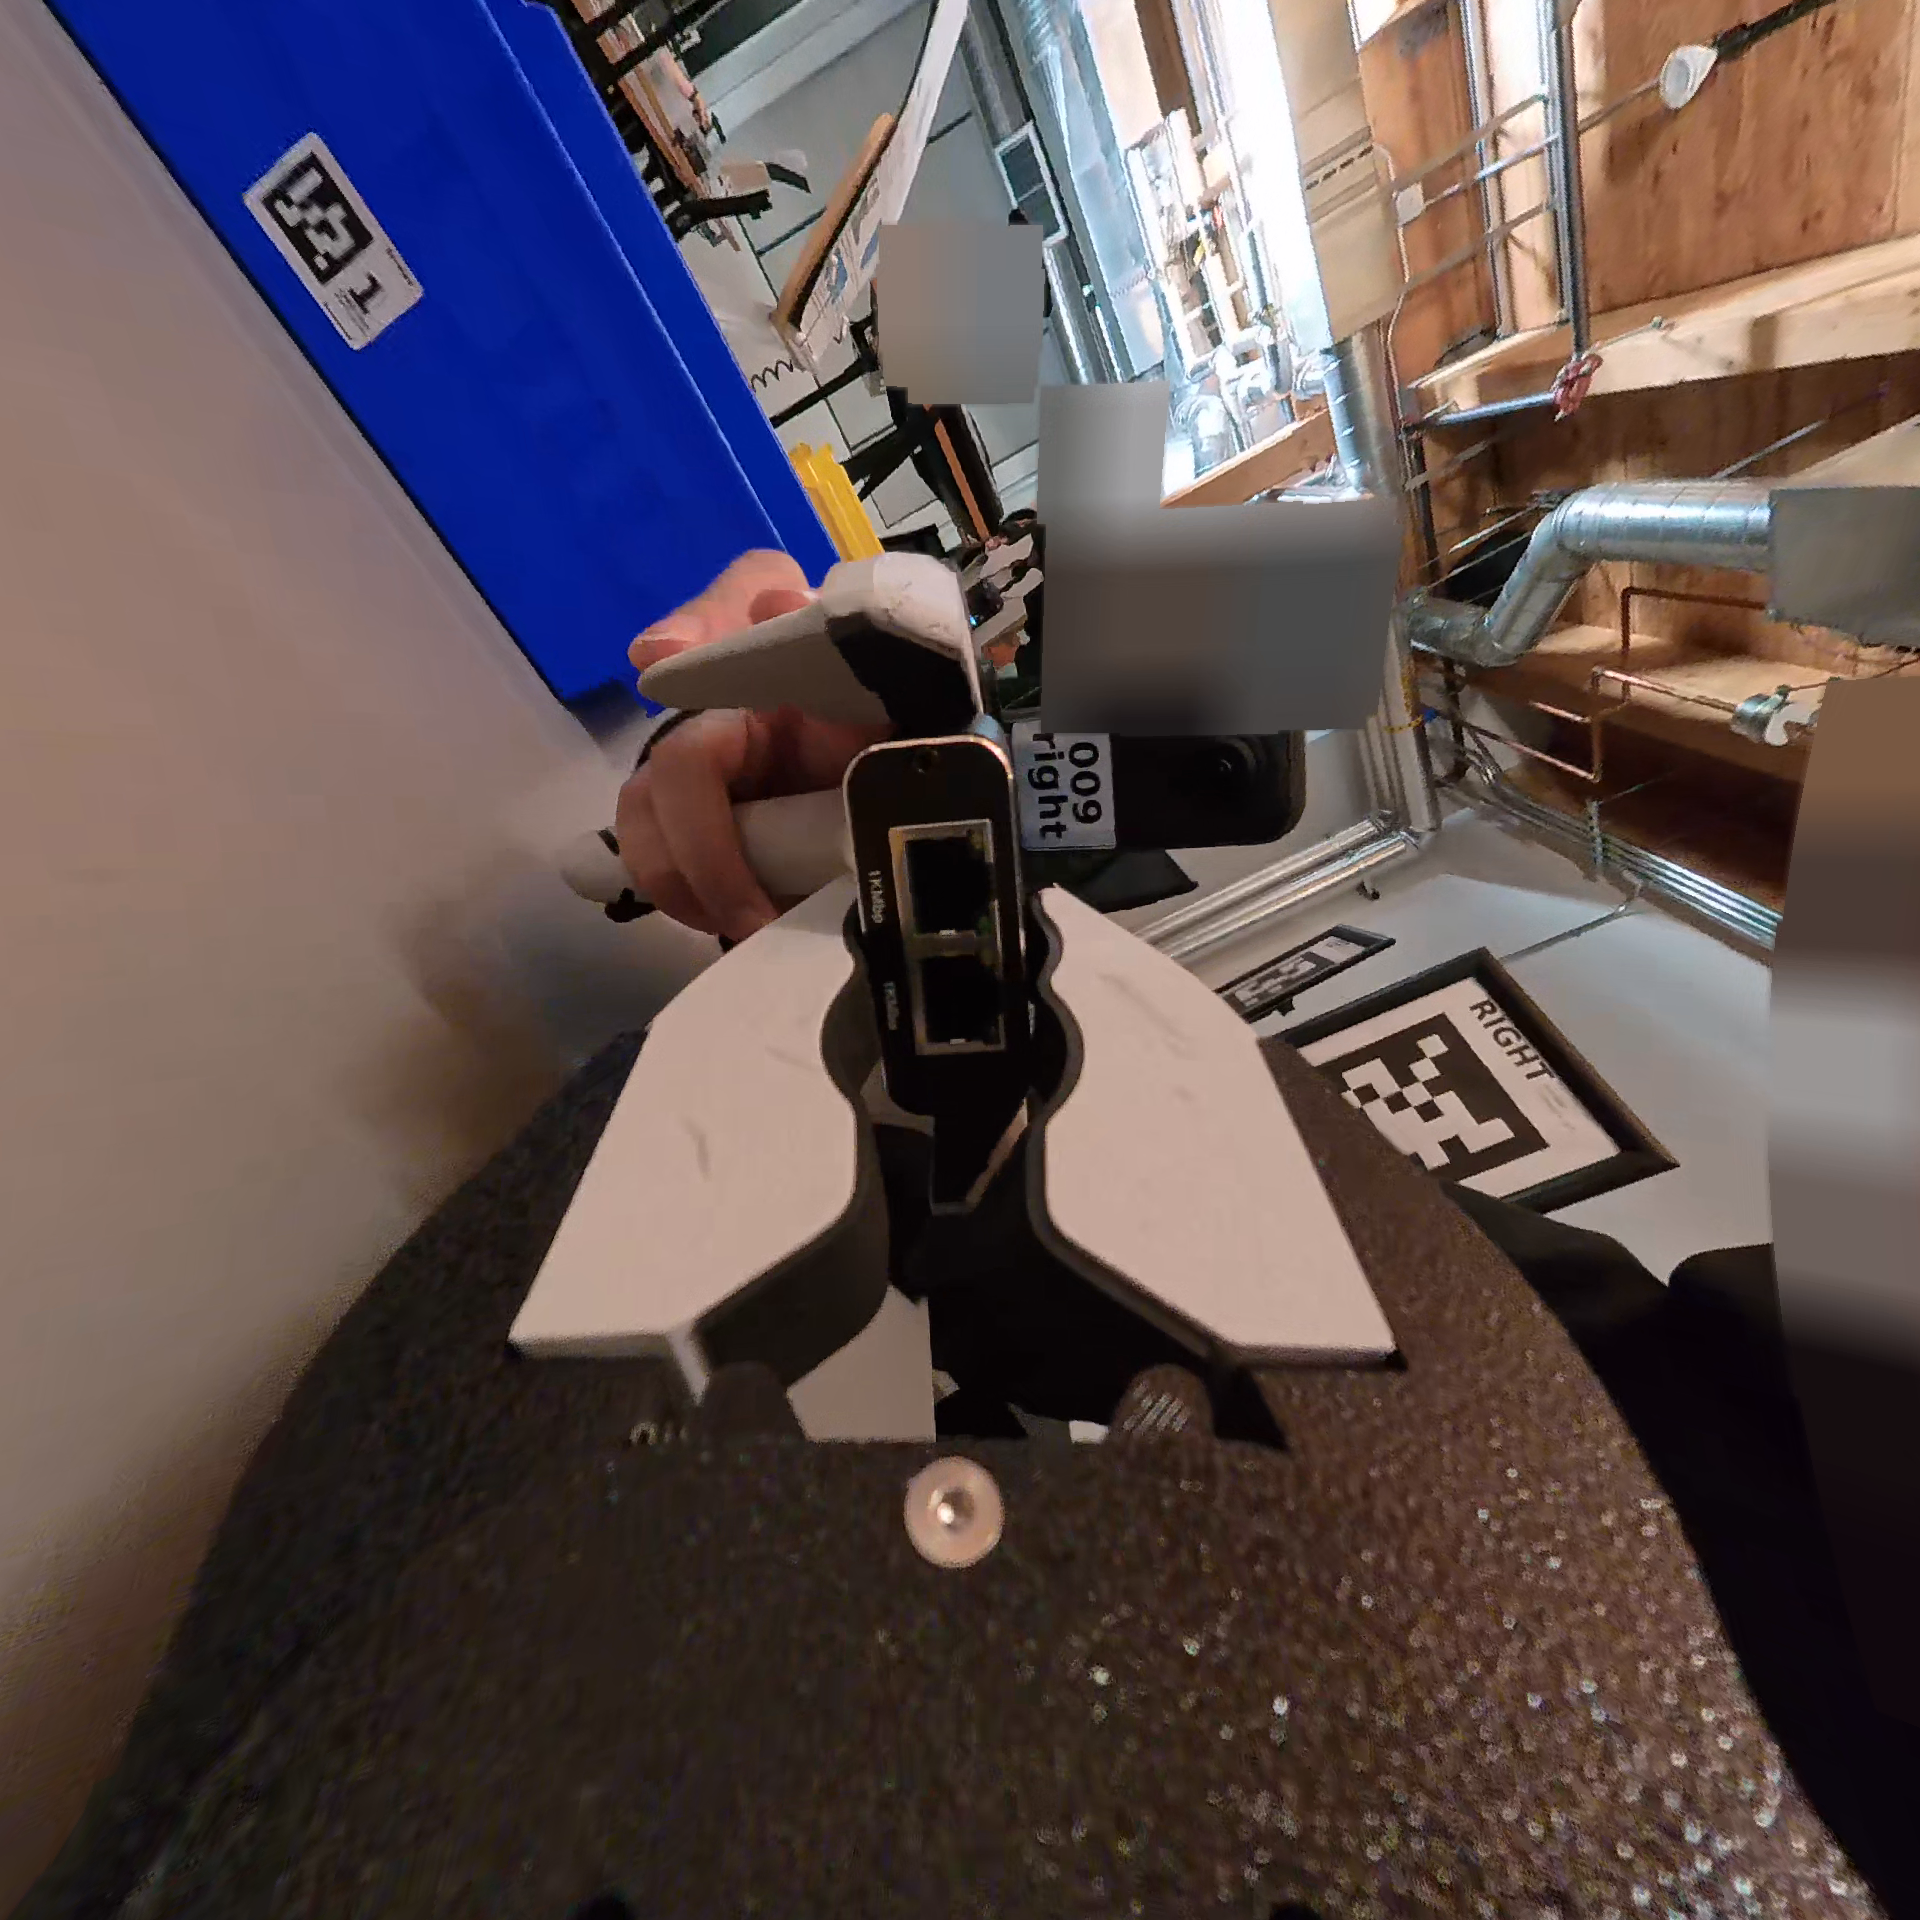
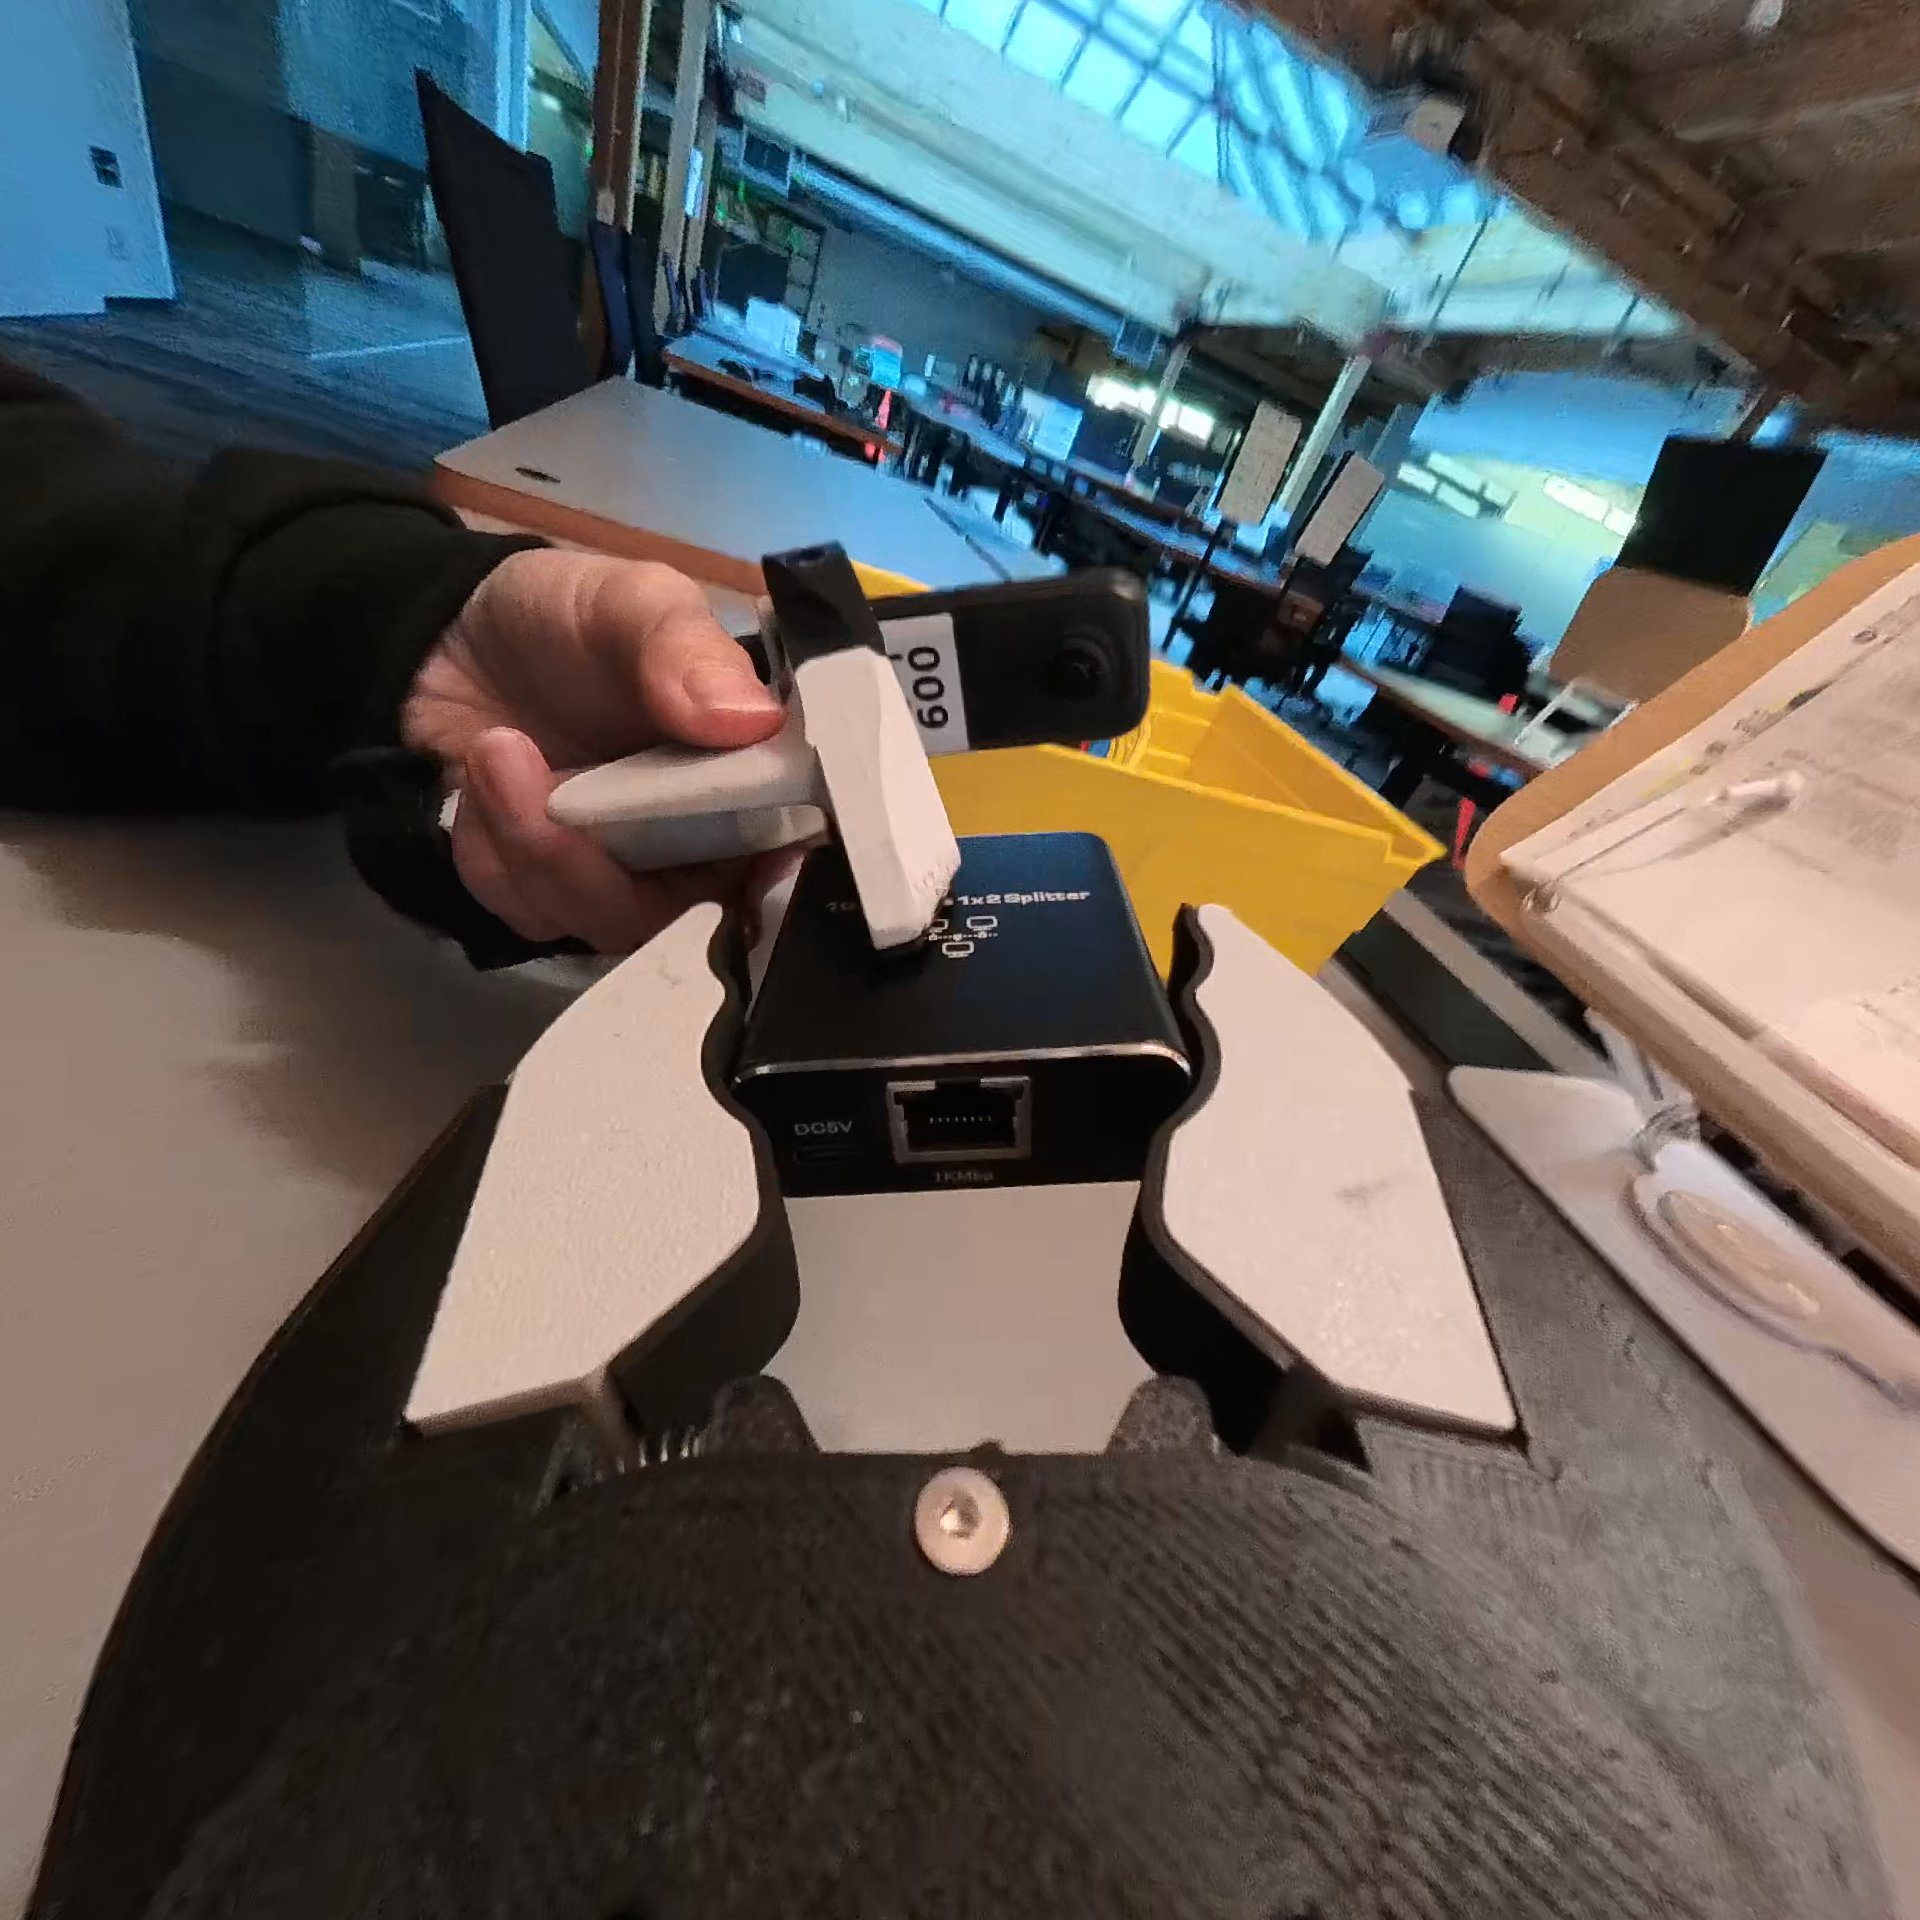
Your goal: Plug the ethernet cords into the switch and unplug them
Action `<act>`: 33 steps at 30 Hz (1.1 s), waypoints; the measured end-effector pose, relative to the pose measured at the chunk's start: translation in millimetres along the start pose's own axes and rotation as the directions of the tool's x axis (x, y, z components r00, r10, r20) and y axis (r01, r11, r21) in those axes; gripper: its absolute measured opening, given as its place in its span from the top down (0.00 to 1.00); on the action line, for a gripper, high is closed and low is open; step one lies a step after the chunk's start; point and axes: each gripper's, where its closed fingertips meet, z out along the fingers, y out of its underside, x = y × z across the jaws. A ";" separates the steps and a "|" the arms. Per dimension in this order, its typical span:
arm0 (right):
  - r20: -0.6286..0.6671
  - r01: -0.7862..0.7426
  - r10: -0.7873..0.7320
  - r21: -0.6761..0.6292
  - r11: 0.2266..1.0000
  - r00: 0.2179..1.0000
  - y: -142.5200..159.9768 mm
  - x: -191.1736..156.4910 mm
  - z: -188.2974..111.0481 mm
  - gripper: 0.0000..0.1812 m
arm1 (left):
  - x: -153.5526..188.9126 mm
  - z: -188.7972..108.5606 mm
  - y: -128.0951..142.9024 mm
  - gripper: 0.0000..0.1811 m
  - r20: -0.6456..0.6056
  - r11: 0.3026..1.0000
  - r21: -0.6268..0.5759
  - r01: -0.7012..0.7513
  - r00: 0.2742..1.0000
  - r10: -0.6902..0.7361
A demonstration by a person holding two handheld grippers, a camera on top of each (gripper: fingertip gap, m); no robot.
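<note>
A pale table (image 2: 156, 1039) is seen under both tools, with a blue bin (image 1: 468, 343) bearing a printed marker sticker (image 1: 332, 239) and a yellow bin (image 2: 1195, 821) behind. The black switch (image 2: 1039, 997) is held off the table between both tools. The right gripper (image 2: 961, 935) is closed partway onto its two side walls; the left gripper (image 1: 948, 935) is closed narrowly across its flat faces, one finger (image 2: 883, 821) being laid on the top face. White printed lettering is carried on the top face and beside the ports. Two stacked ports (image 1: 948, 945) are presented to the left wrist view, a single port (image 2: 961, 1117) to the right.
</note>
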 end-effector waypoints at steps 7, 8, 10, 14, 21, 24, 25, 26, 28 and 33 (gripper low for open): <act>-0.027 -0.261 0.266 0.114 0.959 0.964 -5.8 22.0 -4.6 0.57 | 3.6 -4.2 -21.0 0.79 0.066 0.966 0.120 -0.228 0.973 0.222; -0.032 -0.294 0.303 0.157 0.943 0.952 -7.7 27.9 -10.1 0.57 | 6.0 -4.8 -23.4 0.78 0.111 0.944 0.125 -0.306 0.949 0.294; -0.035 -0.343 0.359 0.229 0.911 0.933 -10.3 37.5 -21.2 0.57 | 16.3 -8.6 -30.1 0.77 0.216 0.871 0.132 -0.474 0.871 0.441; -0.059 -0.363 0.388 0.250 0.898 0.920 -0.9 46.9 -30.6 0.57 | 46.1 -35.1 -45.9 0.77 0.404 0.733 0.098 -0.674 0.700 0.589; -0.050 -0.366 0.386 0.230 0.902 0.921 5.2 45.9 -25.7 0.57 | -0.8 -199.7 -94.1 0.76 0.872 0.778 -0.246 -0.578 0.218 0.438; -0.047 -0.369 0.388 0.228 0.901 0.920 5.8 46.4 -24.8 0.57 | -31.7 -227.7 -88.5 0.76 0.882 0.875 -0.263 -0.406 0.267 0.388; -0.042 -0.371 0.389 0.225 0.901 0.920 5.9 46.0 -24.5 0.57 | -40.6 -229.2 -83.5 0.77 0.877 0.894 -0.269 -0.358 0.293 0.381; -0.040 -0.372 0.390 0.224 0.901 0.920 5.9 45.7 -24.3 0.57 | -48.2 -229.0 -77.2 0.78 0.870 0.904 -0.286 -0.317 0.309 0.384; -0.041 -0.368 0.387 0.227 0.902 0.921 5.5 45.6 -24.9 0.57 | -60.3 -229.6 -65.4 0.78 0.864 0.906 -0.340 -0.251 0.297 0.407; -0.031 -0.372 0.389 0.231 0.899 0.921 4.9 44.9 -25.5 0.57 | -77.7 -229.7 -51.3 0.78 0.863 0.897 -0.423 -0.126 0.244 0.441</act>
